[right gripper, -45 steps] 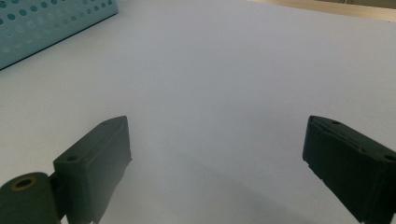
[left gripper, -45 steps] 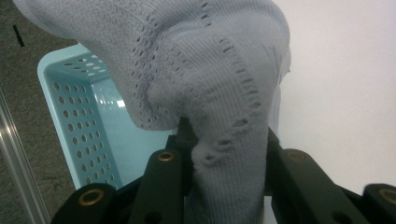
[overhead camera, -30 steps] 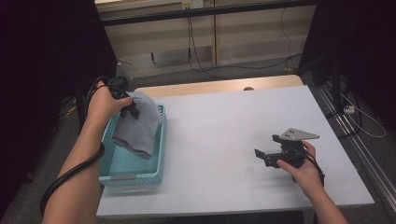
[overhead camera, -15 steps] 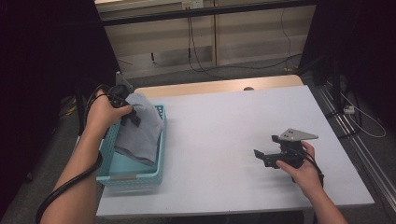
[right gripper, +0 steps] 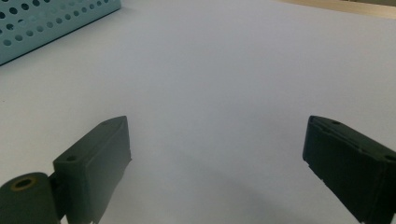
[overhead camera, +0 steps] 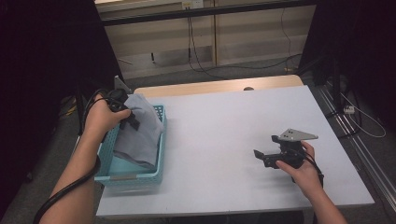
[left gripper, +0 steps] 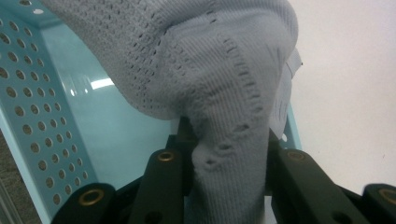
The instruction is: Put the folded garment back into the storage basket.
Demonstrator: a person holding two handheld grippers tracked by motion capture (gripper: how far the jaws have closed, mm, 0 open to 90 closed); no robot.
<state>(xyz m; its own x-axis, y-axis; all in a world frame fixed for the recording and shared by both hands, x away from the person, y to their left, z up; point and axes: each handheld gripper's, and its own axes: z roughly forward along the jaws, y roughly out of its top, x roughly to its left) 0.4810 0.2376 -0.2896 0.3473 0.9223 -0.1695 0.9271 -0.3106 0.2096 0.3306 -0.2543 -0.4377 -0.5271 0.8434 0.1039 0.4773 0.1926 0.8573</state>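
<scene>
A grey knitted cloth (overhead camera: 140, 128) hangs into the light blue perforated basket (overhead camera: 135, 177) at the table's left edge. My left gripper (overhead camera: 131, 119) is shut on a bunched fold of that cloth (left gripper: 229, 154), which fills the gap between the two black jaws in the left gripper view. Part of the cloth drapes over the basket's far wall (left gripper: 32, 107). My right gripper (overhead camera: 262, 157) rests low over the white table at the right, pointing left, its jaws standing wide apart (right gripper: 215, 163) with nothing between them.
The white table (overhead camera: 224, 126) stretches between basket and right gripper, with a wooden strip (overhead camera: 219, 86) along its far edge. The basket's corner (right gripper: 51, 18) appears far off in the right gripper view. Cables trail on the floor beyond the table.
My left hand has shifted slightly left and toward the near side with the cloth, lowering it deeper into the basket. The right gripper has stayed where it was.
</scene>
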